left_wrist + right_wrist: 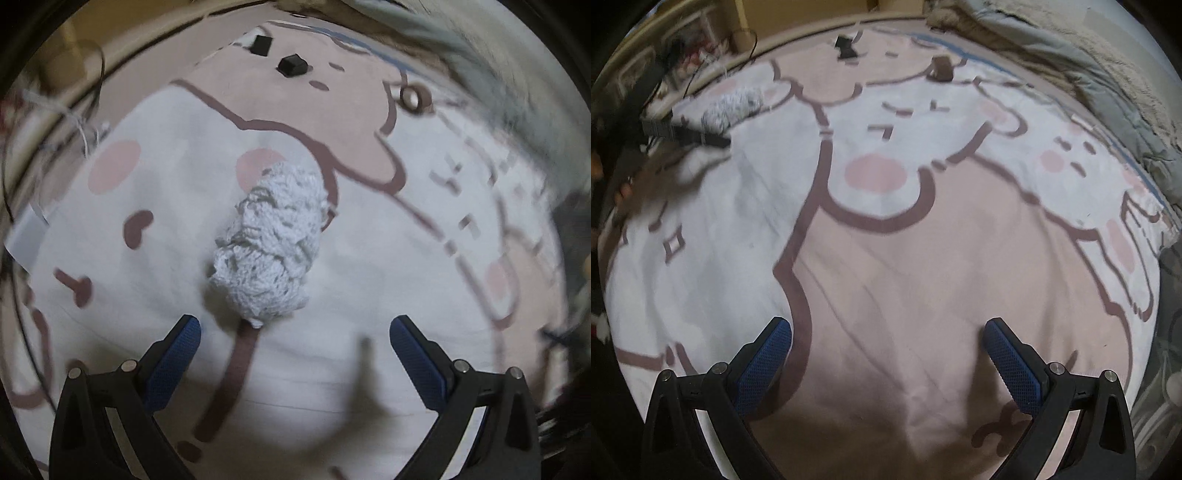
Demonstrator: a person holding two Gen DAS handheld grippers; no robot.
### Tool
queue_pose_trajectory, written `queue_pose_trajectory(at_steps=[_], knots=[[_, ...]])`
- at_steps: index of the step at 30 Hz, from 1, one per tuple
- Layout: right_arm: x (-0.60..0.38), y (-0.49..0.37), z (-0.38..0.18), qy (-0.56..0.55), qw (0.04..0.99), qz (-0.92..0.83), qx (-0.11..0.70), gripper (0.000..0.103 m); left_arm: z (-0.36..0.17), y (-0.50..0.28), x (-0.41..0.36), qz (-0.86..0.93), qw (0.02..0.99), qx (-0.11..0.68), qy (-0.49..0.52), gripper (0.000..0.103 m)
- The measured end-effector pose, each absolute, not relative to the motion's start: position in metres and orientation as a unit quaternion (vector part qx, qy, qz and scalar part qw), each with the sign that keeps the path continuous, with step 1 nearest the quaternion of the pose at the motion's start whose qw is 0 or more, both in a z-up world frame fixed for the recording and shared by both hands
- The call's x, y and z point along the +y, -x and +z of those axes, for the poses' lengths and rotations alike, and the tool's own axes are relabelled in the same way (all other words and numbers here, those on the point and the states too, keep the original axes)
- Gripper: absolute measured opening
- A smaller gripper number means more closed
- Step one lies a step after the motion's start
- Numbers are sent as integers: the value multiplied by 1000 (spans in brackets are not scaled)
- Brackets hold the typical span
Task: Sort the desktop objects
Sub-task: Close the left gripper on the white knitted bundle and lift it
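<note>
A crumpled white knitted cloth (271, 243) lies on the pink and white cartoon-print cover (147, 258). My left gripper (295, 328) is open just short of the cloth's near end, not touching it. Two small black blocks (293, 65) and a tape roll (412, 98) lie farther back. In the right wrist view my right gripper (886, 328) is open above bare pink cover (923, 277), holding nothing. The same cloth (733, 105) shows at far left with the left gripper's dark fingers (687, 133) beside it, and the black blocks (846, 46) and a brown object (942, 68) lie at the back.
A grey rumpled blanket (1089, 74) borders the cover on the right. Cables (85, 122) and clutter lie past the left edge, with a wooden furniture edge (798, 18) behind. A person's hand (624, 188) shows at the far left.
</note>
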State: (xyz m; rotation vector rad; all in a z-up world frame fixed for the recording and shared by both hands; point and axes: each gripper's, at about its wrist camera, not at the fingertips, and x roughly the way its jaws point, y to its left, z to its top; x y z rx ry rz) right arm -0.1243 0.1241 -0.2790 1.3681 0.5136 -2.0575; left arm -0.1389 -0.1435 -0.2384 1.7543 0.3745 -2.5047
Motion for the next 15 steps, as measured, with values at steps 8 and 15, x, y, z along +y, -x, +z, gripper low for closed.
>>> queue_pose_trajectory(at_steps=[8, 15], knots=[[131, 128, -282, -537, 307, -767, 174, 103, -234, 144, -127, -788, -62, 220, -572, 103], [127, 126, -286, -538, 295, -767, 189, 103, -223, 150, -110, -786, -75, 224, -571, 103]])
